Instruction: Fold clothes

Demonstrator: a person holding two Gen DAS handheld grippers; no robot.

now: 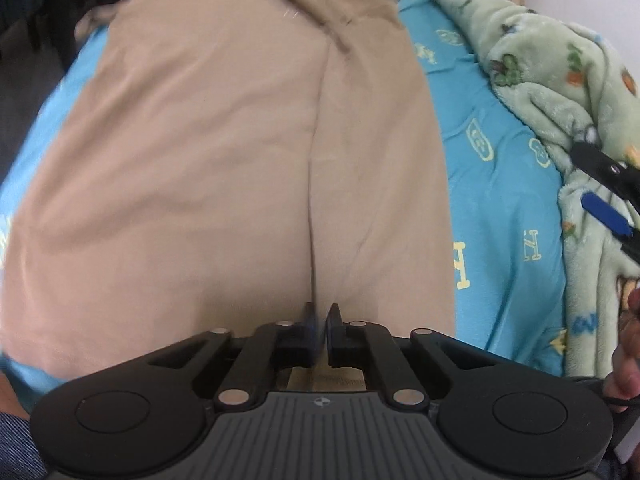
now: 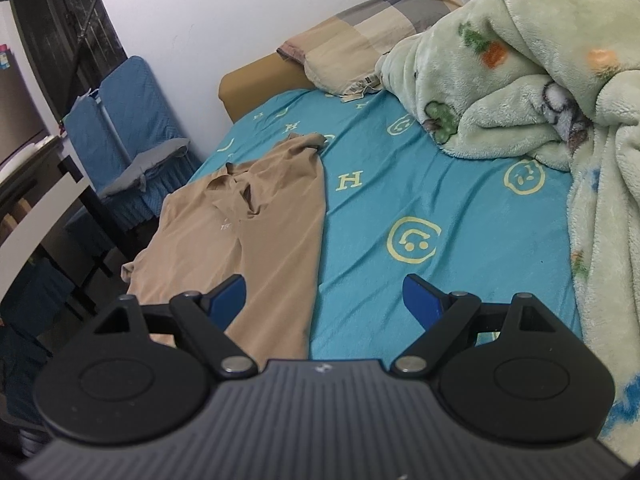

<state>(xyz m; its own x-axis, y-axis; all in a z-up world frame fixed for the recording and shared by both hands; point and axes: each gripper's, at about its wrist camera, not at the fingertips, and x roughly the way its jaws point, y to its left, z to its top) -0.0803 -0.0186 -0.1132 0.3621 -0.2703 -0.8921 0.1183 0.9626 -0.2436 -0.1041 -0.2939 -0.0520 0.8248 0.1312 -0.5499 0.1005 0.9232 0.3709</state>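
The left gripper [image 1: 322, 322] has its fingers pinching the near hem of the tan shirt [image 1: 224, 168], spread on the bed [image 1: 492, 208]. The right gripper [image 2: 324, 300] hovers above, fingers spread wide.

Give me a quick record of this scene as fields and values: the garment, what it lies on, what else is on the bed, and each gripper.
garment: tan shirt, lying mostly flat, collar end toward the pillow
surface: blue bedsheet with yellow smiley and letter prints
right of shirt: green fleece blanket, bunched up
head of bed: checked pillow
left gripper: fingers shut, at the shirt's near edge; whether it pinches cloth is unclear
right gripper: fingers wide open, above the bed, holding nothing
fold state: one side folded in
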